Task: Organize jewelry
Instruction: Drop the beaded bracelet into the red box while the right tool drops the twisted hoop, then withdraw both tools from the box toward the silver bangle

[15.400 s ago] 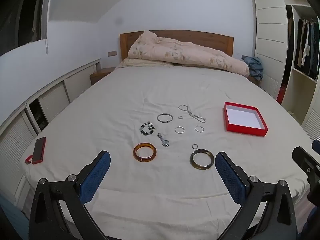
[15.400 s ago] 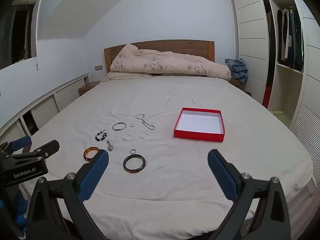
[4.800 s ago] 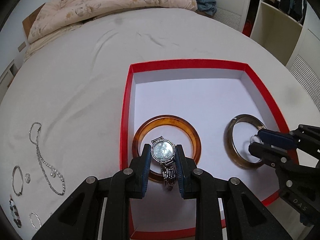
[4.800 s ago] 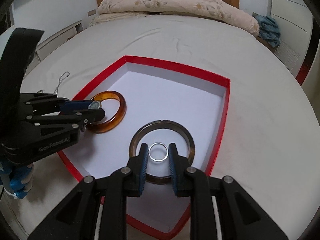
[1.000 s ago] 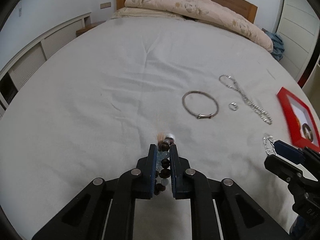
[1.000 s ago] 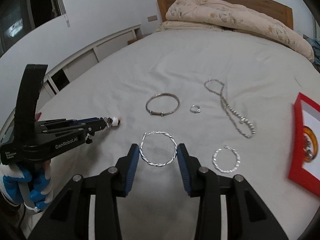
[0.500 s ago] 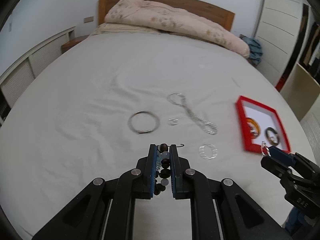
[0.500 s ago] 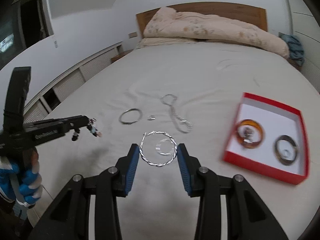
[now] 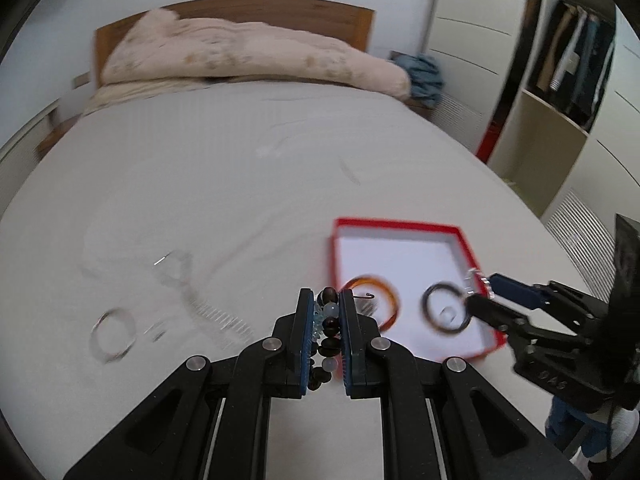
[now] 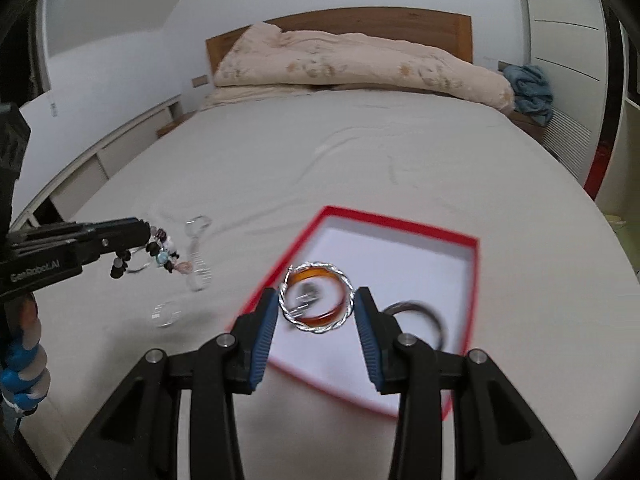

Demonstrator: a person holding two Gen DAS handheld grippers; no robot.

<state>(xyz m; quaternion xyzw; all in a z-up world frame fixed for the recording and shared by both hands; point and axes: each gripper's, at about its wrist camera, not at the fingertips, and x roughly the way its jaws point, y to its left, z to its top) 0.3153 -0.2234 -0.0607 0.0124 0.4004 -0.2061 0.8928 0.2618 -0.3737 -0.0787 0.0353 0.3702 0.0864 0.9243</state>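
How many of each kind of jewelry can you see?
Bangles: 3 (amber, dark, silver)
Twisted hoops: 2 (held, lying)
Rings: 2, blurry (boxed, loose)
Beaded bracelet: 1
Chain: 1
Watch: 1
Total: 10

Box (image 9: pixel 400 227) sits on the bed (image 9: pixel 240 184), right of the chain (image 9: pixel 208 308) and loose rings (image 9: pixel 112 334). Inside it, two bangles (image 9: pixel 374 284) lie side by side. Duvet (image 9: pixel 248 56) lies behind, against the headboard (image 9: pixel 240 6).
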